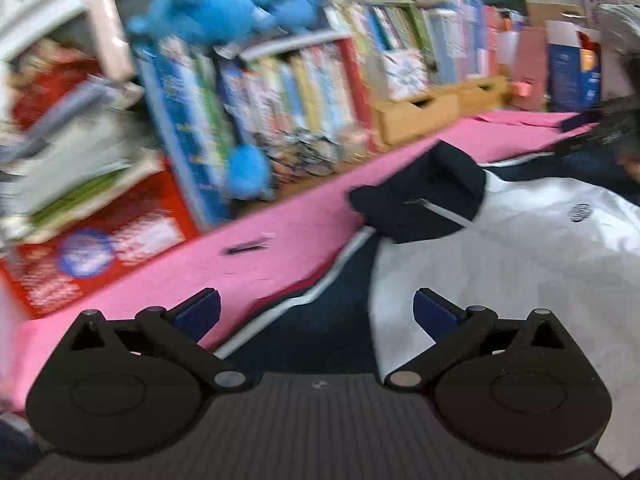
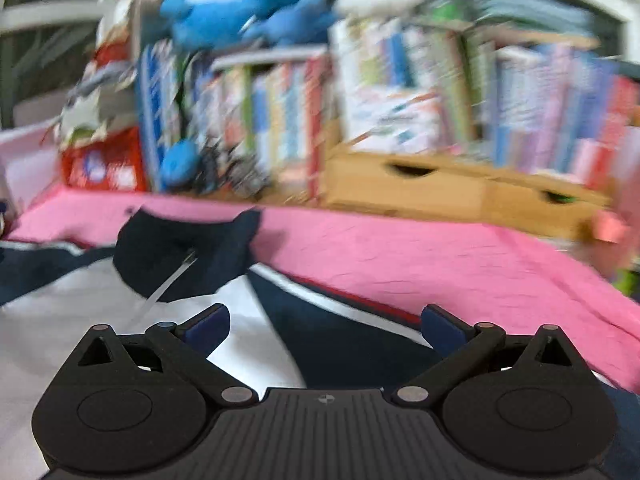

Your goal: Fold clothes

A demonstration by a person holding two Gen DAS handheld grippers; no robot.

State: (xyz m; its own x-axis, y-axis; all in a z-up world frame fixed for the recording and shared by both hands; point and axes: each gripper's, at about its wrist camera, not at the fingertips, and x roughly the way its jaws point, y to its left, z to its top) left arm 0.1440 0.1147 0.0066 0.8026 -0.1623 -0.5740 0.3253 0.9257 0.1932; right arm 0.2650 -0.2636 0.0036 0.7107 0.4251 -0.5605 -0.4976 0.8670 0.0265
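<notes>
A white and navy zip jacket lies spread on a pink cloth. Its navy collar points toward the bookshelf, with a white zip line below it. My left gripper is open and empty, just above the jacket's navy left sleeve. In the right wrist view the jacket lies lower left, collar ahead. My right gripper is open and empty above the navy right sleeve.
A bookshelf full of books runs along the far edge of the pink cloth. A blue plush toy sits on top. A wooden drawer box stands at the shelf's foot. Boxes stand at the far right.
</notes>
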